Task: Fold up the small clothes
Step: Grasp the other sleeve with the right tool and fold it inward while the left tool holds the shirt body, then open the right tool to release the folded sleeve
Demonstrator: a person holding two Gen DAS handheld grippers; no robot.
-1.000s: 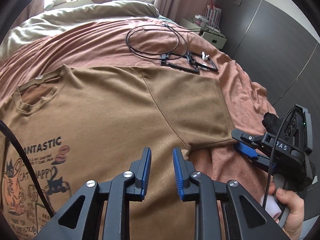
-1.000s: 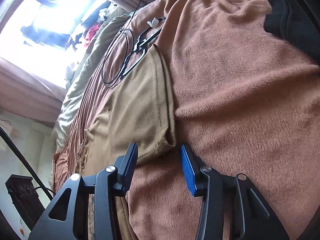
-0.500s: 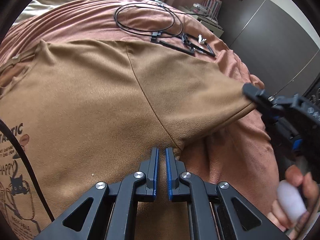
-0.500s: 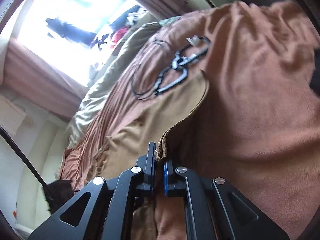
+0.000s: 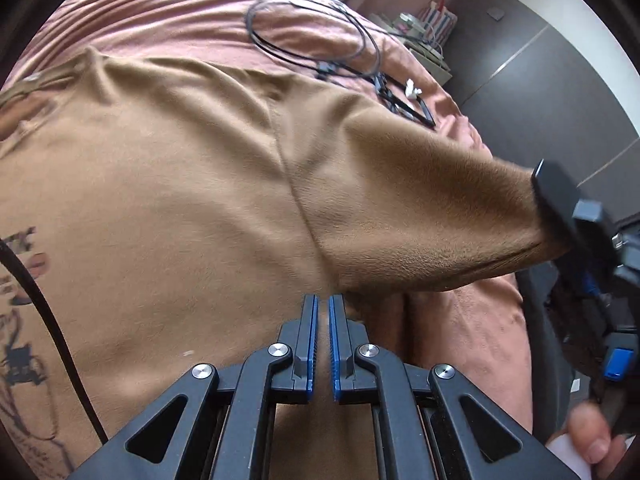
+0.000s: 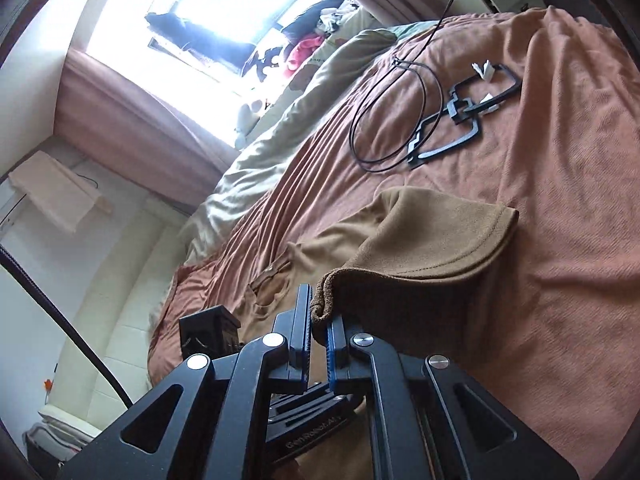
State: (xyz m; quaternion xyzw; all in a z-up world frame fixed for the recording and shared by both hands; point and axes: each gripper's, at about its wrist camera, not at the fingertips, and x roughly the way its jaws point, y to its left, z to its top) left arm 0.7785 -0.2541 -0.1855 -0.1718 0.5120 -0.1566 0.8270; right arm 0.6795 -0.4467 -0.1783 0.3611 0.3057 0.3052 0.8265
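The brown short-sleeved cotton T-shirt with a cartoon print (image 5: 168, 208) is spread on the bed, on the pinkish-brown ribbed blanket (image 6: 560, 160). One second ago both tongs were standing wide over the cloth; now both are closed.

The right gripper (image 6: 319, 326) has been shut on the hem corner of the sleeve (image 5: 420, 220). A rolled bit of brown fabric is seen clamped between its blue pads (image 6: 331, 344). Since then the sleeve has been raised from the blanket: in the left wrist view it is pulled up into a tent shape toward the right gripper, and a shadow is seen under it.

The left gripper (image 5: 323, 320) has been lowered to the armpit, where the sleeve seam meets the side of the shirt. Its jaws are narrowed to a thin slit. Whether cloth is really caught between them cannot be told, because the tips are pressed against the fabric and the contact is hidden.

It is judged that the sleeve fold is being started: the sleeve is held free and can be carried across the chest, while the armpit is pinned as the fold line. The body of the shirt is not yet folded.

A black looped cable (image 6: 388, 116) and black angular frames (image 6: 464, 116) are lying farther up the blanket, apart from the shirt.
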